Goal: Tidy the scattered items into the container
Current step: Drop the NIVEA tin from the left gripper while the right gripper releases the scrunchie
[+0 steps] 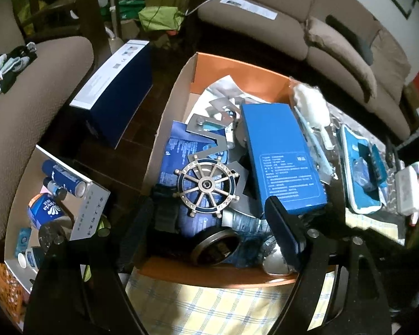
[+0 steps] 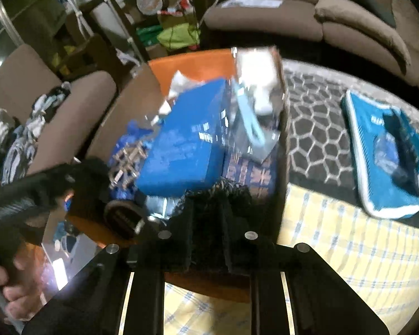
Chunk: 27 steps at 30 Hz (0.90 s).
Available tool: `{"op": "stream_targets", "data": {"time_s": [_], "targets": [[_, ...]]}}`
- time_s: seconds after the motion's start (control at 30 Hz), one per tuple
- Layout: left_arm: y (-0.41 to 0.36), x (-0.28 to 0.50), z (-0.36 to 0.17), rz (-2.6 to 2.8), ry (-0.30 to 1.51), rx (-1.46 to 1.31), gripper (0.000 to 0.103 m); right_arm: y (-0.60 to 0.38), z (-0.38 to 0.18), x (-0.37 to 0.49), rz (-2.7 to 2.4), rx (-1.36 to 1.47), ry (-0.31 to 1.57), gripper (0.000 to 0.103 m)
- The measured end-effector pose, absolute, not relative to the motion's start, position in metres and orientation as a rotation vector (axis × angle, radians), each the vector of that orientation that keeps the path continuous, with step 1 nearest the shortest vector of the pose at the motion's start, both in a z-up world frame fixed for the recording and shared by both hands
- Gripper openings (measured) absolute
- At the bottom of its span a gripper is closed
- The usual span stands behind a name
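The right gripper hangs over the near edge of the orange cardboard box, its jaws nearly pressed together on a dark braided cord. The view is blurred, so how firmly the cord is pinched cannot be told. If it is only lightly caught, it may slip and fall on the yellow checked cloth outside the box.

The left gripper hovers over the same box with its jaws spread wide and nothing between them. Its right finger sits close to the blue carton, and a careless move could knock that carton against the pile.

The box is already crowded: a round tin nearest, then a metal ship's wheel ornament, blue packets, the carton, and papers farthest. Overfilling could spill things over the wall.

A teal pouch lies well apart on the patterned rug, not yet tidied.
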State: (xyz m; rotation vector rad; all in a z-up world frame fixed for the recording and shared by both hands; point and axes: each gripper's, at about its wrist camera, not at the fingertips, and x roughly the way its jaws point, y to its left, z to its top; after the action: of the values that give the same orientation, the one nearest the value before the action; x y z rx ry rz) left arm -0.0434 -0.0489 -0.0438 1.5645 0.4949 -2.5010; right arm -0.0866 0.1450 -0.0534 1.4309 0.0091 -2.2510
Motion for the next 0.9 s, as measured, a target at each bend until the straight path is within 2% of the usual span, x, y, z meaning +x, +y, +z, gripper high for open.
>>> {"op": "stream_targets", "data": {"time_s": [0.17, 0.5, 0.6, 0.73, 0.9], "targets": [[-0.050, -0.043, -0.044, -2.502, 0.497, 1.562, 0.080, 0.141, -0.072, -0.086, -2.224, 1.477, 0.021, 0.018], [-0.051, -0.042, -0.040, -2.505, 0.516, 1.544, 0.080, 0.157, -0.004, -0.078, -2.305, 1.359, 0.043, 0.019], [-0.051, -0.041, -0.038, -2.513, 0.524, 1.539, 0.080, 0.159, 0.013, -0.070, -2.312, 1.339, 0.100, 0.019], [-0.050, -0.038, -0.035, -2.524, 0.541, 1.532, 0.080, 0.176, 0.021, -0.047, -2.343, 1.338, 0.190, 0.019], [-0.043, -0.040, -0.030, -2.548, 0.539, 1.530, 0.081, 0.215, 0.017, -0.031, -2.409, 1.381, 0.103, 0.019]]}}
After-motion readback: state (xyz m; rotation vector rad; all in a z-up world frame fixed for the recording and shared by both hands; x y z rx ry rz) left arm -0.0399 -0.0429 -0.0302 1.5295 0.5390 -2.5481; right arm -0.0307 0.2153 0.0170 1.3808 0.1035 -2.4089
